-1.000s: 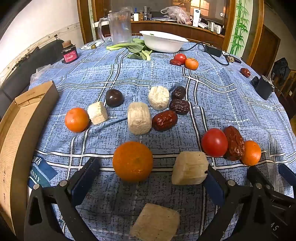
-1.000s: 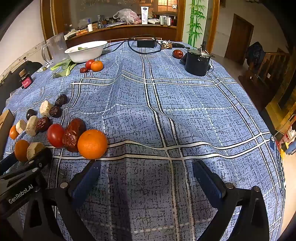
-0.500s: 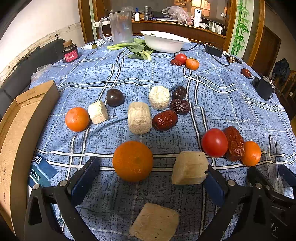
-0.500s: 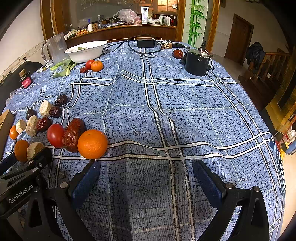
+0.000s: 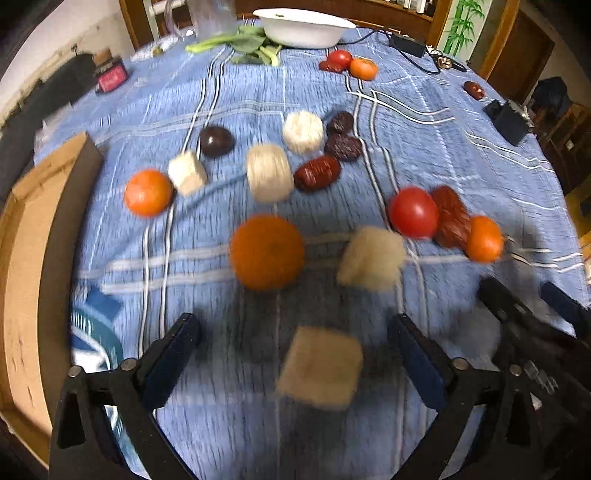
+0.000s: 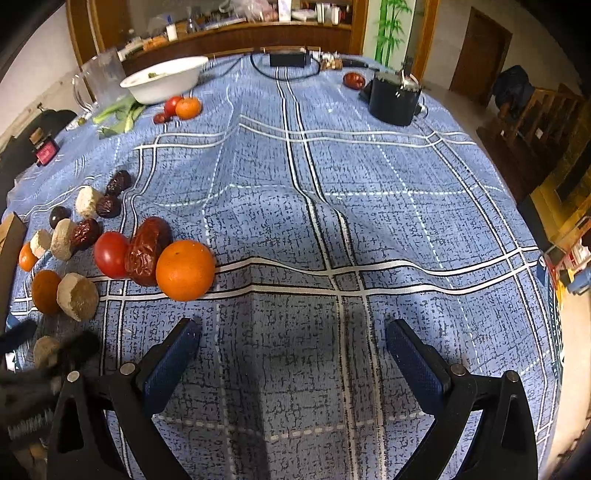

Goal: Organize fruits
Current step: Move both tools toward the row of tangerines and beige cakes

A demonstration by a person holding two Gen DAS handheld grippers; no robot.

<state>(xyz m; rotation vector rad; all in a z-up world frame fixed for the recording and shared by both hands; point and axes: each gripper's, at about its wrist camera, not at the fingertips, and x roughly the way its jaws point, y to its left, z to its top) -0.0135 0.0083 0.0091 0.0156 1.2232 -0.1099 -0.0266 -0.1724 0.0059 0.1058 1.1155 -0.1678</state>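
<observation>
Fruits and pale chunks lie scattered on the blue checked tablecloth (image 5: 461, 155). My left gripper (image 5: 293, 332) points steeply down with a tan square block (image 5: 319, 369) between its jaws. The jaws are closing, and a gap shows on both sides of the block. Just beyond its fingertips sit a large orange (image 5: 266, 253) and a beige chunk (image 5: 371, 258). To the right lie a tomato (image 5: 413, 212), a red date (image 5: 450, 218) and a small orange (image 5: 484, 239). My right gripper (image 6: 291, 332) is open over bare cloth, right of an orange (image 6: 184, 269).
A cardboard box (image 5: 33, 258) stands at the left table edge. Further back lie dark dates (image 5: 343, 146), pale rolls (image 5: 269, 173), a dark plum (image 5: 217, 141) and another orange (image 5: 147, 192). A white bowl (image 5: 303, 26), greens, a jug and a black device (image 6: 393, 98) are at the far side.
The left gripper tipped further down. The fruits slid up in its view, the tan block now sits higher between its fingers, and the jaws stand slightly narrower. The right view tilted down a little.
</observation>
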